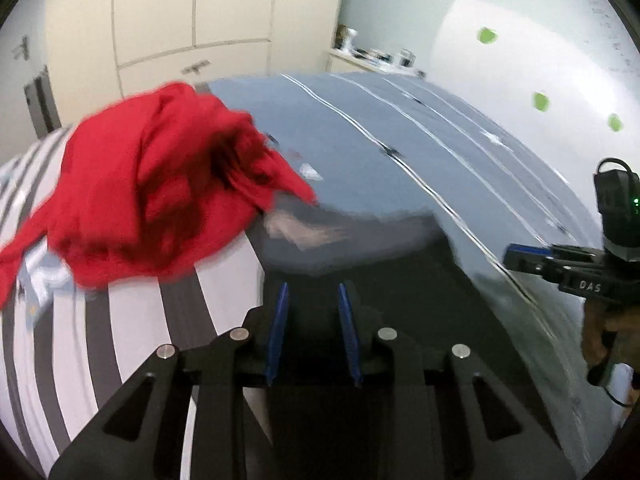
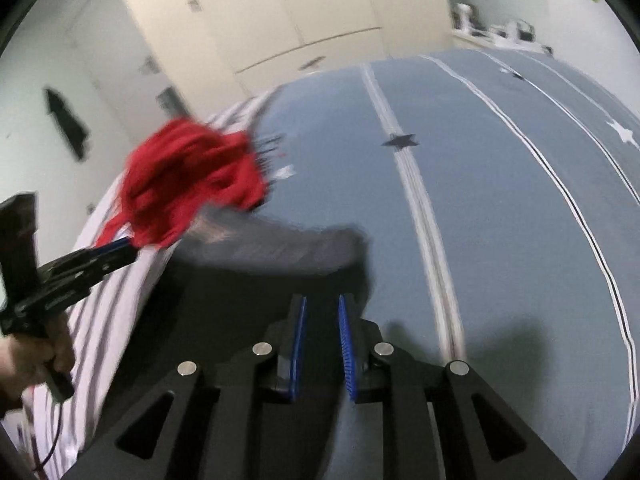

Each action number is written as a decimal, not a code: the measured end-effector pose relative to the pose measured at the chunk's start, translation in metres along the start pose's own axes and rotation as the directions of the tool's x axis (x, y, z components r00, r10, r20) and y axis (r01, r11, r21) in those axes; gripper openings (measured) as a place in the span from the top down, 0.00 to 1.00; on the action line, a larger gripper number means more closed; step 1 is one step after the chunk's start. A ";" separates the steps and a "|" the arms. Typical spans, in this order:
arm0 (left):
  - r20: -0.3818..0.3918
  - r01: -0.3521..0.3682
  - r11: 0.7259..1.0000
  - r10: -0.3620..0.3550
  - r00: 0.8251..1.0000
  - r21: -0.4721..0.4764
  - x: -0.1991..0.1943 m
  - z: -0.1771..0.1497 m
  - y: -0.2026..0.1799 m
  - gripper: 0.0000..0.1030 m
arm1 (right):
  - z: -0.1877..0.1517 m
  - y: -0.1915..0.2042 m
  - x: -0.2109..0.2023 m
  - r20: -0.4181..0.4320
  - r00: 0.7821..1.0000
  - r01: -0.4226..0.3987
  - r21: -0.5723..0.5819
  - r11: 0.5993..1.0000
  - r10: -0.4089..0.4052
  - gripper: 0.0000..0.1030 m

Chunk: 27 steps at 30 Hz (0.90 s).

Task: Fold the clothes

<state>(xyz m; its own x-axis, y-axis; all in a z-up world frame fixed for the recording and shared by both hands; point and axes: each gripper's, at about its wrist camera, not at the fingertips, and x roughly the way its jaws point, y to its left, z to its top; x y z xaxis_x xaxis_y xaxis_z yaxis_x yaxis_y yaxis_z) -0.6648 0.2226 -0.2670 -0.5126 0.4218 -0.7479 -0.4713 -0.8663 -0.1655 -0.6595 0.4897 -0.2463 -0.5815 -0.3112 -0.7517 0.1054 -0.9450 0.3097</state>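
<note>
Hovering over the bed, both grippers stand a little way open with nothing pressed between the blue pads. Left gripper (image 1: 311, 334): narrow gap, dark cloth visible beyond and below the fingers, not pinched as far as the blur allows. Right gripper (image 2: 323, 346): gap narrower still, same dark cloth under and ahead of it.

Task's thing: a dark grey garment (image 1: 352, 236) lies on the blue bedspread (image 1: 400, 148), its far edge just ahead of both sets of fingertips, the near part running beneath them. It looks doubled over, though motion blur hides the edges. A red garment (image 1: 160, 184) lies in a crumpled heap ahead and to the left of the left fingers, touching or overlapping the grey one's far left corner; I cannot tell which. It also lies partly on a striped sheet (image 1: 120, 340).

Risks, as judgement only:
- Red heap sits tight against the grey piece. A pull on either could drag the other and undo the fold.
- Fingers are close above loose cloth. Lifting away with a pad snagged on a layer would peel the fold open.
- Narrow gaps leave little room for a thick doubled edge; a regrasp could catch only the top layer.
- Blur suggests quick hand travel, so a misplaced pinch is likely.
</note>
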 end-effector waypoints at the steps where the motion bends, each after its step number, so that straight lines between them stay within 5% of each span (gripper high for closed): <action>1: -0.015 0.028 1.000 -0.028 0.999 -0.011 -0.012 -0.014 -0.007 0.78 | -0.013 0.012 -0.012 -0.002 1.000 -0.016 -0.020 1.000 0.016 0.84; 6: -0.085 0.098 0.994 -0.101 0.991 -0.042 -0.058 -0.089 -0.045 0.78 | -0.089 0.072 -0.066 -0.039 0.993 -0.117 -0.070 0.991 0.114 0.84; 13: -0.193 0.072 0.993 -0.090 0.977 -0.098 -0.098 -0.179 -0.065 0.78 | -0.183 0.124 -0.101 -0.116 0.967 -0.231 -0.008 0.973 0.228 0.84; 20: -0.240 -0.021 0.996 -0.001 0.971 -0.089 -0.104 -0.246 -0.054 0.81 | -0.263 0.120 -0.092 -0.200 0.973 -0.129 -0.046 0.991 0.117 0.87; 27: -0.214 -0.070 0.980 0.029 0.977 -0.187 -0.122 -0.259 -0.054 0.82 | -0.286 0.100 -0.112 -0.171 0.978 -0.118 0.041 0.992 0.123 0.92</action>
<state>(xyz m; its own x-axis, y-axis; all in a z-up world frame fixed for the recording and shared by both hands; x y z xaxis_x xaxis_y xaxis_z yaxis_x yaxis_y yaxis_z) -0.3904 0.1488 -0.3335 -0.3608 0.3299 -0.8723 -0.2921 -0.9282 -0.2303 -0.3532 0.4013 -0.2972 -0.4179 -0.4378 -0.7960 0.1403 -0.8968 0.4196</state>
